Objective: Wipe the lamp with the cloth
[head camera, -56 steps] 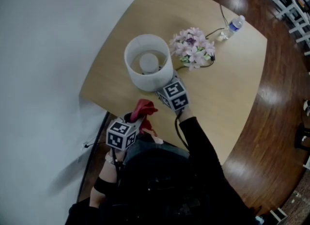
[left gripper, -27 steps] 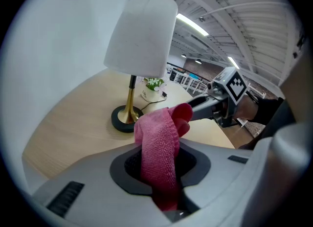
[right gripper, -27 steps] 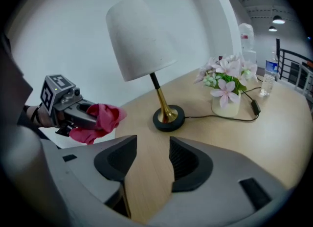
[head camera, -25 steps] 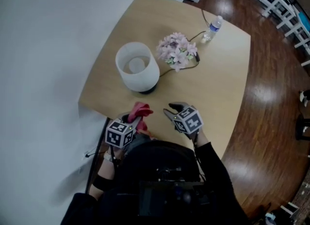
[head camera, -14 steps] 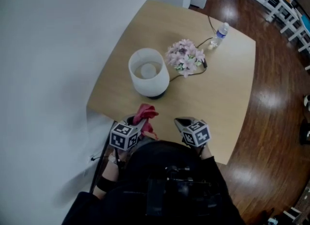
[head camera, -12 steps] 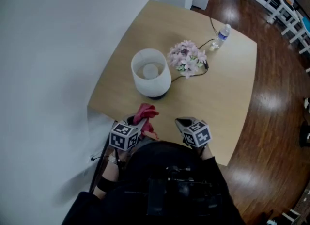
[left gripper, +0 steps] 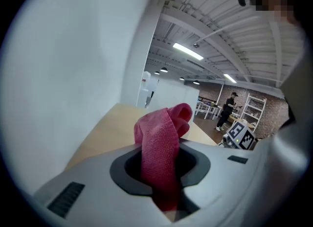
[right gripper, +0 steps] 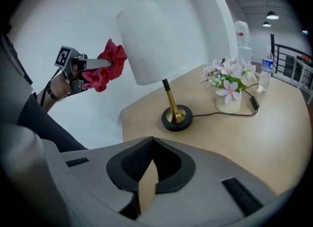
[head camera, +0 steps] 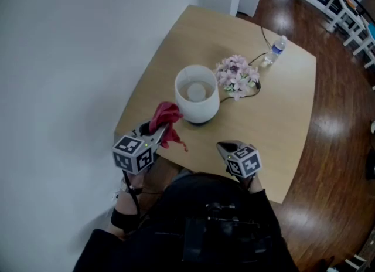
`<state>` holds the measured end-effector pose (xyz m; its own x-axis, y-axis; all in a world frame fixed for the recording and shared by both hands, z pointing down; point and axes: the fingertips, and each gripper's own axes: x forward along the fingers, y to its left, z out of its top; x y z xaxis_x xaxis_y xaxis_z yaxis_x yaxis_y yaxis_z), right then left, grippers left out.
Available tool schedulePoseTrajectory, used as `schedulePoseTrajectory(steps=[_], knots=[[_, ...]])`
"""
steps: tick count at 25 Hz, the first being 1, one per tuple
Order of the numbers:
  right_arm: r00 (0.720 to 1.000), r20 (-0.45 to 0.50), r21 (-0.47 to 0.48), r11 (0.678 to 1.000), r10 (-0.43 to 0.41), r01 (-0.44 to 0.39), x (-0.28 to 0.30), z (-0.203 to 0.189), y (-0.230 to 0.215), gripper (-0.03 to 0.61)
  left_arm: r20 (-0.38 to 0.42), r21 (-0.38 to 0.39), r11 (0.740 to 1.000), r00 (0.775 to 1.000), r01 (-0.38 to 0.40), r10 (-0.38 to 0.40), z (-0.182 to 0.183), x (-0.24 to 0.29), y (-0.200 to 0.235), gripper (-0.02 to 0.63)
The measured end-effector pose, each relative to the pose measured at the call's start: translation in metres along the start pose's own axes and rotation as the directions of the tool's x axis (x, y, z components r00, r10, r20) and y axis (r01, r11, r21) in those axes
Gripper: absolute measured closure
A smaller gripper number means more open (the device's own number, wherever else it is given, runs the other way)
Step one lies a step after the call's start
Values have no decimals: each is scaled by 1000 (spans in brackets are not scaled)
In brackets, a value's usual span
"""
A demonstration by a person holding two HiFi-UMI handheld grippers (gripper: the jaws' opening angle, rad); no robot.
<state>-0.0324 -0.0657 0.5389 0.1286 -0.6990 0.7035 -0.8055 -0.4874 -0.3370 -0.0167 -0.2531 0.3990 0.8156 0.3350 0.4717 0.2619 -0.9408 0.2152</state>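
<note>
A table lamp with a white shade (head camera: pixel 197 92) stands on the wooden table (head camera: pixel 275 118); the right gripper view shows the shade (right gripper: pixel 151 40) on a brass stem with a black base (right gripper: pixel 177 118). My left gripper (head camera: pixel 153 131) is shut on a red cloth (head camera: pixel 166 118), held up just left of the shade, close to it. The cloth (left gripper: pixel 161 143) bunches out of the jaws and hides the lamp in the left gripper view. From the right gripper view, the left gripper (right gripper: pixel 93 64) and cloth (right gripper: pixel 105 67) show beside the shade. My right gripper (head camera: pixel 225 145) is shut and empty near the table's front edge.
A vase of pink flowers (head camera: pixel 236 76) stands right of the lamp, with the black cable (right gripper: pixel 220 114) running past it. A water bottle (head camera: pixel 275 50) is at the far right edge. A white wall (head camera: pixel 70 60) runs close along the table's left side.
My left gripper has risen with the red cloth and moved toward the left side of the lamp shade. The right gripper has stayed near the table's front edge.
</note>
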Motion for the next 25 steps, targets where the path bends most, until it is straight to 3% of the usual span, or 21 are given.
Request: schedulePoseTrajectory(steps=[6,14,18,25], knots=[[999,40,7,999,-32,32,3,26,9,574,58,152,988,998,29,-39,75,9,25,526],[994,60,46,995,-87,84,8,41,23,574,17,336,935,992,114,-127,141,39,43,526],[991,65,82,990,-118,113,10,44,28,574,-22,379,909,983,174,-180,154,50,37,526],[984,63,136,978,-167,157,13,43,32,574,-97,421,873,969,245,-225,143,69,37,526]])
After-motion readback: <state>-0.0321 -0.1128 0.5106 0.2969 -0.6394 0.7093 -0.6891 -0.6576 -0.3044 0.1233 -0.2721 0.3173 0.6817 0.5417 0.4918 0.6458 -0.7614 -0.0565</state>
